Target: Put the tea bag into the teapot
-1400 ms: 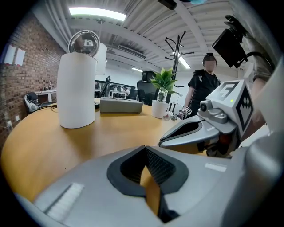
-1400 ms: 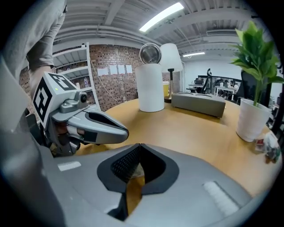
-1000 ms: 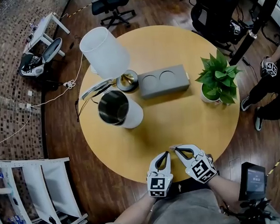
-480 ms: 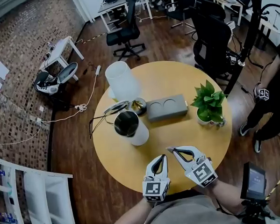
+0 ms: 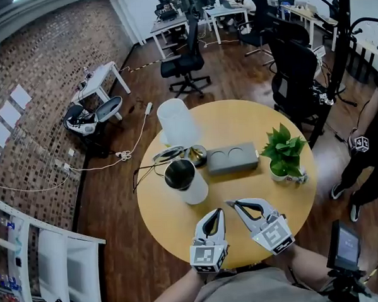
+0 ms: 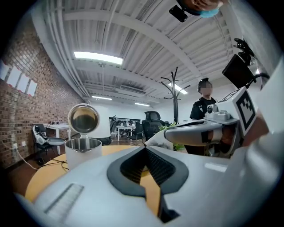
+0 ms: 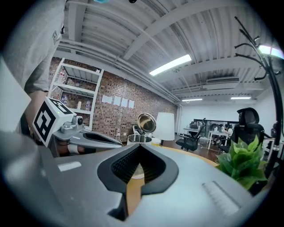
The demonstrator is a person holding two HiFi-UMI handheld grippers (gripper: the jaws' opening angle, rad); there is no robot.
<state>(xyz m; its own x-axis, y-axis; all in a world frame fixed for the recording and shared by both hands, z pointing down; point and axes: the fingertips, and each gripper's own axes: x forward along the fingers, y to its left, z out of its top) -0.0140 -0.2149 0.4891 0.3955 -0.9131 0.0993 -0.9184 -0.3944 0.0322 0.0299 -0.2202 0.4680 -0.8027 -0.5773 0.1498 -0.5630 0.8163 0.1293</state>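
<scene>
Left gripper [image 5: 218, 211]: jaws together, empty, near table [image 5: 238, 122] edge.
Right gripper [image 5: 233, 203]: tips pinched on pale tea bag [image 6: 156, 139].
Teapot [image 5: 195, 190]: lid [image 6: 83, 119] up, well apart from both.
Next: carry over mouth, release low, centred.

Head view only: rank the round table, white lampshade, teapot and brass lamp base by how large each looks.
1. round table
2. white lampshade and teapot: too alike to rank; the shade also stands nearer the camera
3. brass lamp base
</scene>
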